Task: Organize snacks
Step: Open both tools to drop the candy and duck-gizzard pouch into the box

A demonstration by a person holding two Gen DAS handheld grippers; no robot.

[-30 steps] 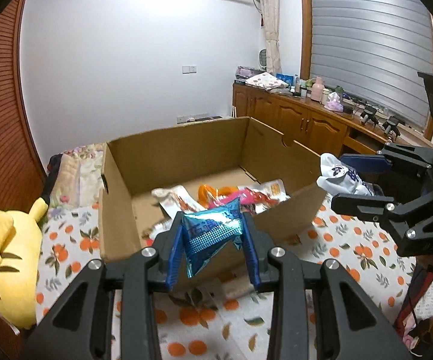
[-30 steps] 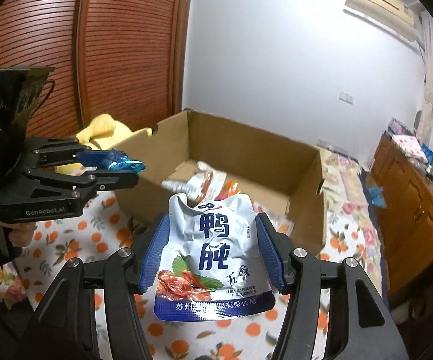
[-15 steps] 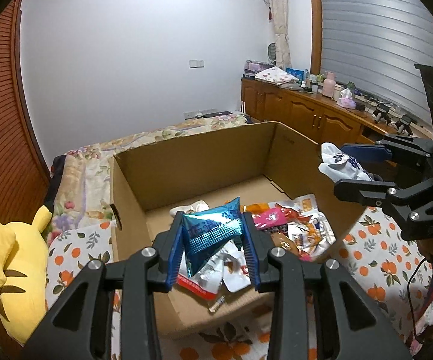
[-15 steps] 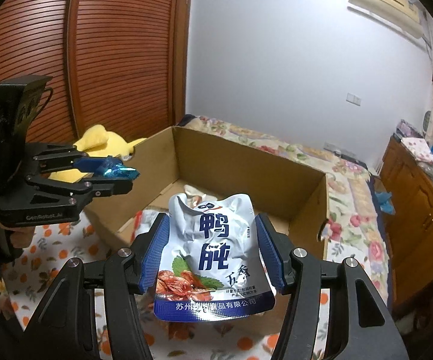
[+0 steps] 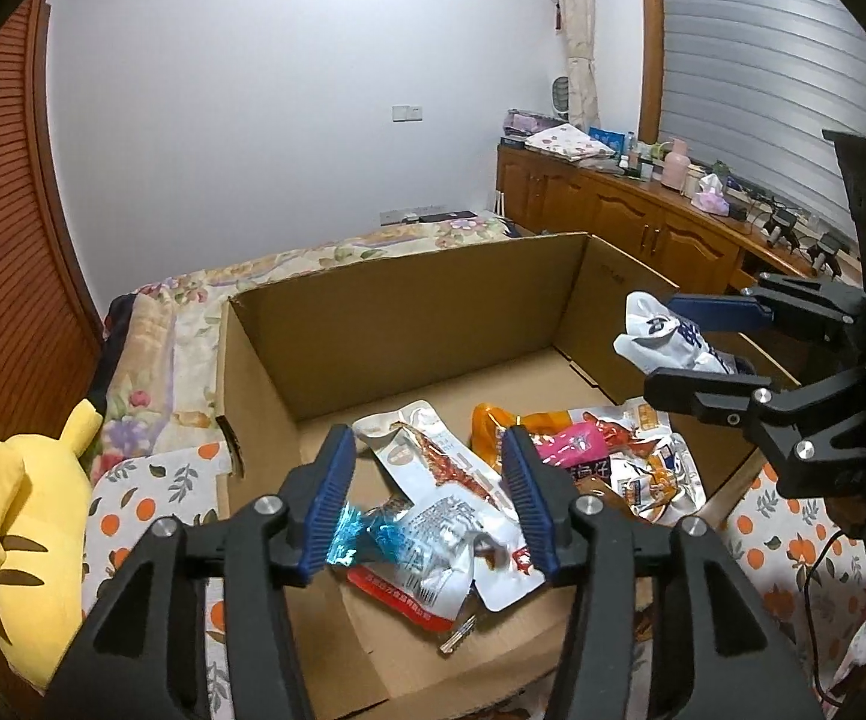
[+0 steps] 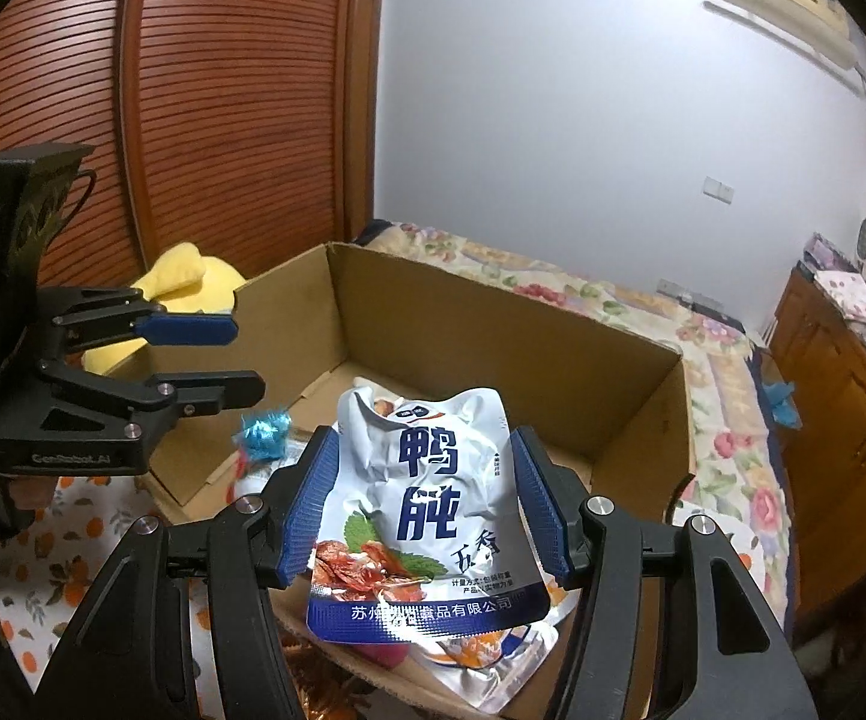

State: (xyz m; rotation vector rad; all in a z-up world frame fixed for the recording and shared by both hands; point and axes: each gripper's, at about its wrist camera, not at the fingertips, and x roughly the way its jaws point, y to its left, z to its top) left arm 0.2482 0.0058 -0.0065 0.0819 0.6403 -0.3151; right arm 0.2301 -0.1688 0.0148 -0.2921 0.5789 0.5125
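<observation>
An open cardboard box (image 5: 408,312) (image 6: 493,324) on the bed holds several snack packets (image 5: 589,450). My left gripper (image 5: 426,498) is open above the box's near side. A small blue foil snack (image 5: 366,537) is blurred below its fingers, falling into the box; it also shows in the right wrist view (image 6: 264,432) under the left gripper (image 6: 216,354). My right gripper (image 6: 426,510) is shut on a white duck snack pouch (image 6: 433,510) with blue lettering, held over the box's right side; it also shows in the left wrist view (image 5: 667,336).
A yellow plush toy (image 5: 24,516) lies left of the box. The bedsheet with orange prints (image 5: 793,546) surrounds the box. A wooden cabinet (image 5: 643,228) with clutter stands at the right. A slatted wooden wardrobe (image 6: 192,120) stands at the left.
My left gripper has opened and let go of the blue foil snack, which drops into the box. Both grippers moved forward over the box. The right gripper still holds its pouch.
</observation>
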